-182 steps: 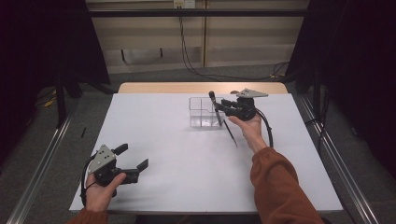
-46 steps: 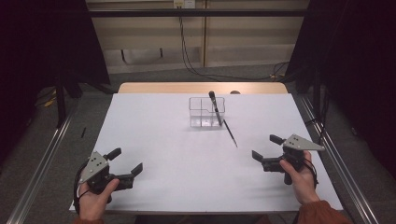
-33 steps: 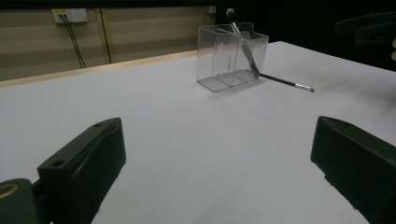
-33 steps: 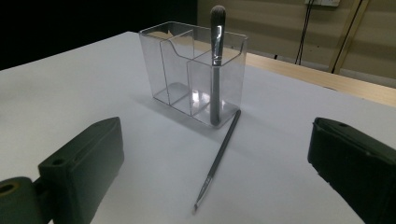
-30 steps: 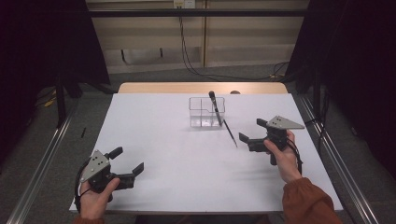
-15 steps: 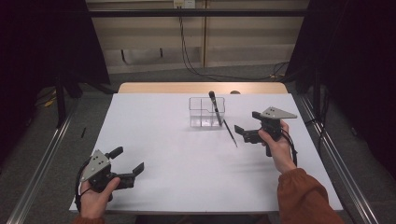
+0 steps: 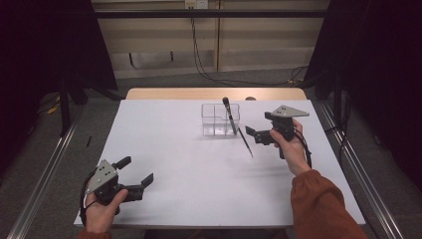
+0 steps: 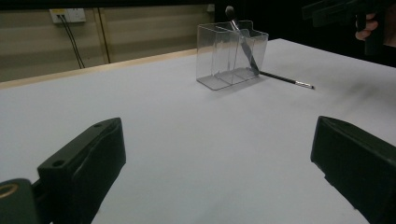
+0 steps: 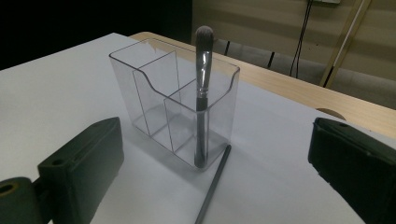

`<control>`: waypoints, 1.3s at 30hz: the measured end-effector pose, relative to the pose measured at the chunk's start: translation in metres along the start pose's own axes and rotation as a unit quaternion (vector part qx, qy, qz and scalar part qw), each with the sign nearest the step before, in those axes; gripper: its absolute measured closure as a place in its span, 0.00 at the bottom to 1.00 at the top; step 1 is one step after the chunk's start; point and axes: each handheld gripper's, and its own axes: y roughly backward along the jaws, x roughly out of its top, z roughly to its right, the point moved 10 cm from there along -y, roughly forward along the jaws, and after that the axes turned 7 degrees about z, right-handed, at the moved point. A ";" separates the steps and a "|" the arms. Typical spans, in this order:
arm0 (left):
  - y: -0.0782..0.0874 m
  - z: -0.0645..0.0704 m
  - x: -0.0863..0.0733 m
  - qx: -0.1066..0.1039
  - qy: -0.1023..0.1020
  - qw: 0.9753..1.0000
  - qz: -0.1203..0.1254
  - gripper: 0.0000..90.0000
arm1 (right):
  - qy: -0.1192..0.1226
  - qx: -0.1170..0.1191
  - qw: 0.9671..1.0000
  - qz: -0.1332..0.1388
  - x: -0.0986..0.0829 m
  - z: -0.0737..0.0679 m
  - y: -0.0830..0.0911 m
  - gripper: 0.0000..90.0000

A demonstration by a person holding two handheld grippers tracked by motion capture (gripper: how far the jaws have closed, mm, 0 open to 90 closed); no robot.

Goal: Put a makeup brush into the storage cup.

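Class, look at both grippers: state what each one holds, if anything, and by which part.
Nothing is held. The left gripper and the right gripper both have open jaws; the thin brush lies untouched on the table.

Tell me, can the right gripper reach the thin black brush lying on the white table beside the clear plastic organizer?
Probably yes. The right gripper is open, close to the thin black brush, and nothing lies between them; the clear plastic organizer stands to one side of it.
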 end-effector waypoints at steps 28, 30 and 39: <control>0.000 0.000 -0.001 -0.004 -0.005 1.000 -0.004 0.04 | -0.027 0.019 0.980 -0.194 -0.027 -0.004 -0.025 0.03; 0.000 0.000 -0.001 -0.004 -0.004 1.000 -0.004 0.04 | -0.033 0.018 0.976 -0.215 -0.031 -0.004 -0.025 0.03; -0.001 0.001 -0.001 -0.005 -0.007 1.000 -0.005 0.03 | -0.020 -0.001 0.956 -0.292 -0.050 -0.001 -0.030 0.05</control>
